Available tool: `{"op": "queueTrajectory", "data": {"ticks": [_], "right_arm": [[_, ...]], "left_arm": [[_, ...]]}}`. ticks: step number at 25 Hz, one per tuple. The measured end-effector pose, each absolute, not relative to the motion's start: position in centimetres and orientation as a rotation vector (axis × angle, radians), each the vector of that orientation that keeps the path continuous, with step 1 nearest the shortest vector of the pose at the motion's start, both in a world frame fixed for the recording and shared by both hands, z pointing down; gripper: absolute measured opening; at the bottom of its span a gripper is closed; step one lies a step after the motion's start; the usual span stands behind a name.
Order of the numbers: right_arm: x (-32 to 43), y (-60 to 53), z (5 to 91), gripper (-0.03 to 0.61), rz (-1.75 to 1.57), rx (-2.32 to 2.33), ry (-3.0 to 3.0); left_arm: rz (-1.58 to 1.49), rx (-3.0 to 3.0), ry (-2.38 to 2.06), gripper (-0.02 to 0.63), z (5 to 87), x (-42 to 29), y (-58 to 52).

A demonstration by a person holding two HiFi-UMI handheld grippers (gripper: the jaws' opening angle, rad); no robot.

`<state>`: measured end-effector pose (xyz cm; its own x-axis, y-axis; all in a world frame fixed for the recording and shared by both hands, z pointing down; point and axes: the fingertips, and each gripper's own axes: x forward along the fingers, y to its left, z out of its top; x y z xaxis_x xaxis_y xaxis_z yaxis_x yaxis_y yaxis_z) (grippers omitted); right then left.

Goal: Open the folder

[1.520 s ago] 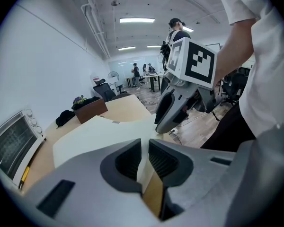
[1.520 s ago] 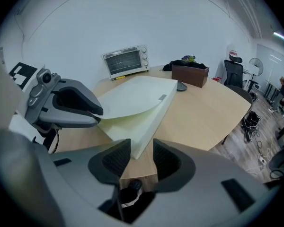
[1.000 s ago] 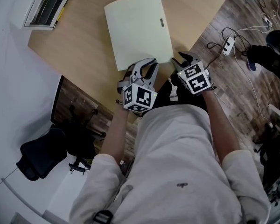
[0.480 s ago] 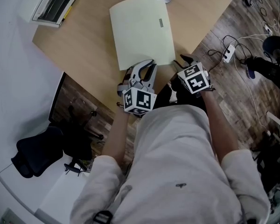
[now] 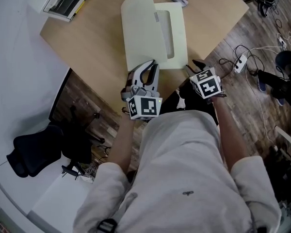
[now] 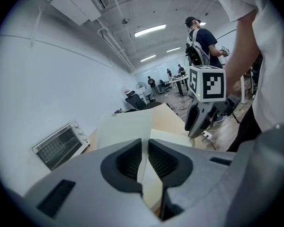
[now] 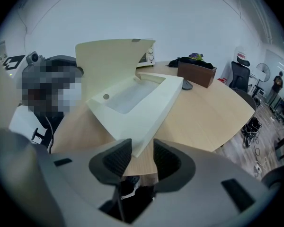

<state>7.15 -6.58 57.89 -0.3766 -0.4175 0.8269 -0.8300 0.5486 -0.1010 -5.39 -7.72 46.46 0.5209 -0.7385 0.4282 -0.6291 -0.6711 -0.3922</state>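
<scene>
Left gripper (image 6: 144, 159) fingers pinch raised cover of pale-yellow card folder (image 5: 138, 30) | right gripper (image 7: 142, 161) fingers apart (just closing), folder's near corner between them, unpressed.

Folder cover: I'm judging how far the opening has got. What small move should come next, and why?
Probably swing the cover further over to lie flat: the left gripper is shut on its edge and it stands only half raised. The right gripper, jaws just closing but apart, straddles a corner of the back leaf.
</scene>
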Motion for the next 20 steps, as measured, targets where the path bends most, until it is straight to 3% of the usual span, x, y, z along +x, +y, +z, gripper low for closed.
{"op": "queueTrajectory", "data": {"ticks": [20], "right_arm": [[7.1, -6.7, 58.1, 0.140, 0.667, 0.979, -1.969]], "left_arm": [[-0.795, -2.424, 1.580, 0.041, 44.4, -12.6, -10.1]]}}
